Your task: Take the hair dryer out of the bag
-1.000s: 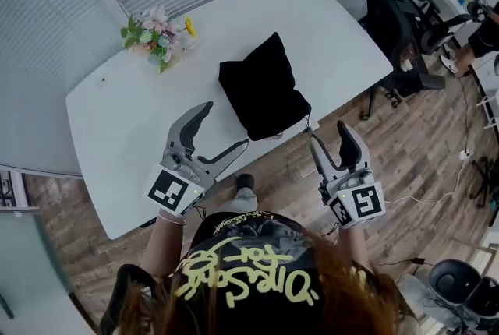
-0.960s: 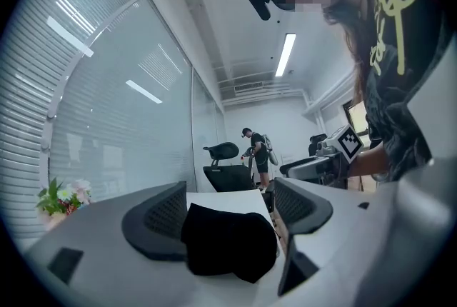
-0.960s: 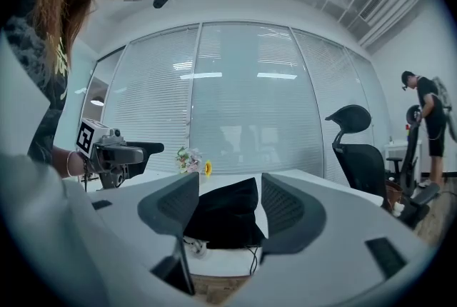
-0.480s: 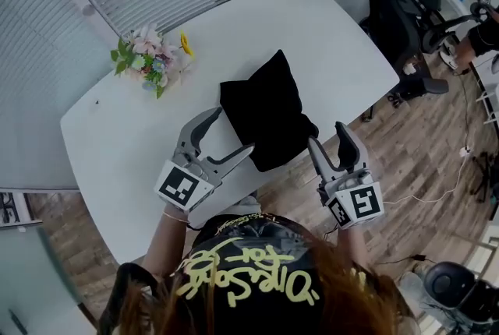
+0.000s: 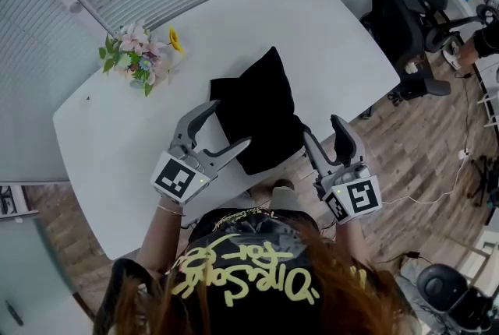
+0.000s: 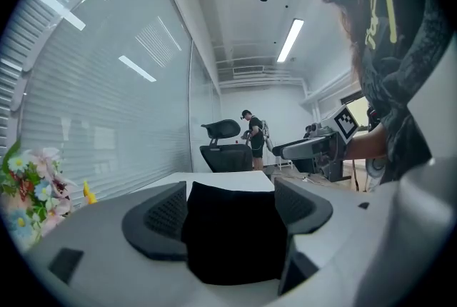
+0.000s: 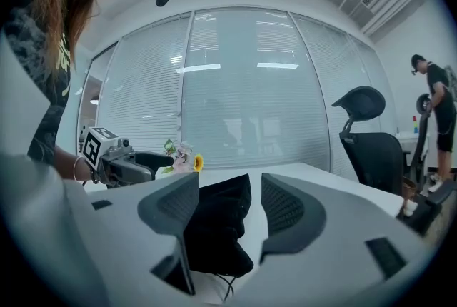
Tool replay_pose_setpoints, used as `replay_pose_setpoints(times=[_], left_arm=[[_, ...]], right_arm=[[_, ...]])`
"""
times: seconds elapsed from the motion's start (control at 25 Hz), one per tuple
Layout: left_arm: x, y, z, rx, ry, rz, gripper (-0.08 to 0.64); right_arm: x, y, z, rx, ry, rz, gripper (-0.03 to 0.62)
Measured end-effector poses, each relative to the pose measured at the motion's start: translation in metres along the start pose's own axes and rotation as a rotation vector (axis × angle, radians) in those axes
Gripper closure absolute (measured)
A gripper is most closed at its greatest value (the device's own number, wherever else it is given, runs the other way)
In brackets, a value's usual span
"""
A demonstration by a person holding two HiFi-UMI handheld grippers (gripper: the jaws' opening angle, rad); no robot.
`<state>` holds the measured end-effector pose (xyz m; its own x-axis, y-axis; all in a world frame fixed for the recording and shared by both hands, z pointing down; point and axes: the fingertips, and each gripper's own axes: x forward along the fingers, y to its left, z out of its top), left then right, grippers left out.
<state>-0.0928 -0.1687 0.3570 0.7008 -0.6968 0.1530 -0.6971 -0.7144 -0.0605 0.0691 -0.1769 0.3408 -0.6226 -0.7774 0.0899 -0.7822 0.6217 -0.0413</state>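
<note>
black bag (image 5: 261, 111) lies on the white table (image 5: 117, 139), near its front edge. left gripper (image 5: 228, 125) and right gripper (image 5: 322, 128) hover by its near end, jaws wide apart, holding nothing.

Matt black cloth bag (image 5: 261, 111), smooth white table (image 5: 117, 146)

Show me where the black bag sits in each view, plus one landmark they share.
Head view: black bag at centre, on the white table.
Left gripper view: bag low centre, between the parted jaws.
Right gripper view: bag low, left of centre, between the parted jaws.
Shared landmark: flower bouquet, left of the bag in all three.
</note>
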Motion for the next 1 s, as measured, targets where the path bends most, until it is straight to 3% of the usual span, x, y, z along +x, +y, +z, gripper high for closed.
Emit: replay_pose_setpoints(times=[0.52,0.84,1.0], left_arm=[[-0.006,-0.019,0.002,-0.07,0.008,0.214,0.183],[-0.02,-0.052,-0.022,-0.109,0.105,0.282,0.183],[-0.025,-0.066,-0.03,-0.128,0.135,0.309,0.183]], right_arm=[[0.01,-0.016,0.004,-0.004,0.016,0.3,0.336],[0.01,-0.001,-0.014,-0.118,0.053,0.434,0.336],[0.007,0.012,-0.021,-0.234,0.056,0.511,0.336]])
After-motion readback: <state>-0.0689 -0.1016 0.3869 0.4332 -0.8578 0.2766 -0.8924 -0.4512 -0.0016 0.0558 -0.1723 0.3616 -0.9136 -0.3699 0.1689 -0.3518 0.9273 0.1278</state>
